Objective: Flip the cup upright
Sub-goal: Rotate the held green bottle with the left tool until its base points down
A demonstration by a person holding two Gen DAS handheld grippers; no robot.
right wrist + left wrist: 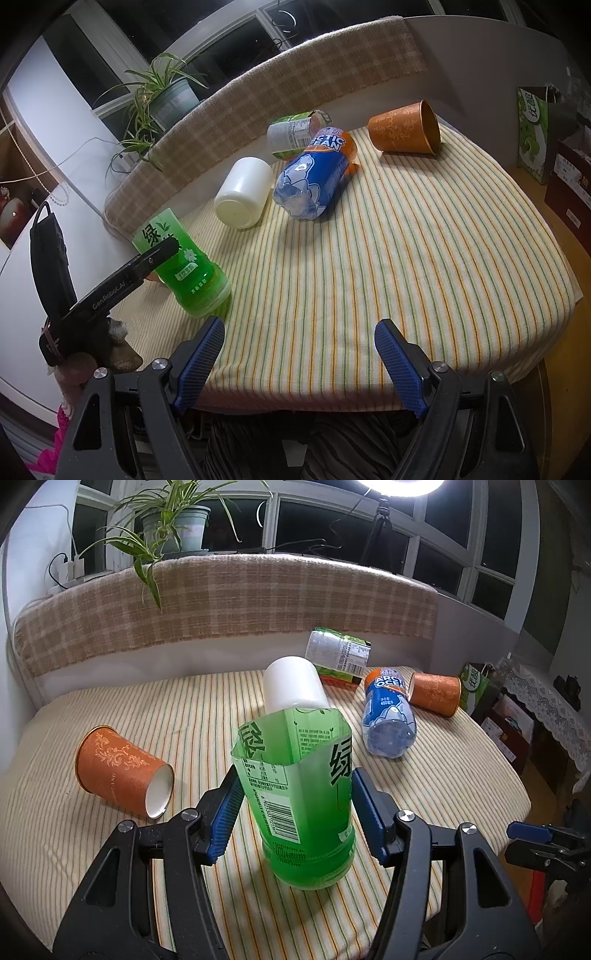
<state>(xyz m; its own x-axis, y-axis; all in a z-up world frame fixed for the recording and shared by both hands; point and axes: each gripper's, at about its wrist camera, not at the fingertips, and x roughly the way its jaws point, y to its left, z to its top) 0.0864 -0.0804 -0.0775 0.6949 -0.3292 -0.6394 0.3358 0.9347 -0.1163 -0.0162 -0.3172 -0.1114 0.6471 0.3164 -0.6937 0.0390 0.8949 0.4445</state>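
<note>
A green cup, cut from a tea bottle, stands on the striped cloth with its open end up. My left gripper is shut on the green cup, one blue pad against each side at mid height. In the right wrist view the same green cup leans a little, and one black finger of the left gripper lies along it. My right gripper is open over the table's front edge with nothing between its pads; it also shows in the left wrist view as the right gripper at far right.
Lying on their sides are an orange paper cup, a white cup, a blue bottle cup, a second orange cup and a green-and-white labelled cup. A plaid-covered backrest and a potted plant stand behind the table.
</note>
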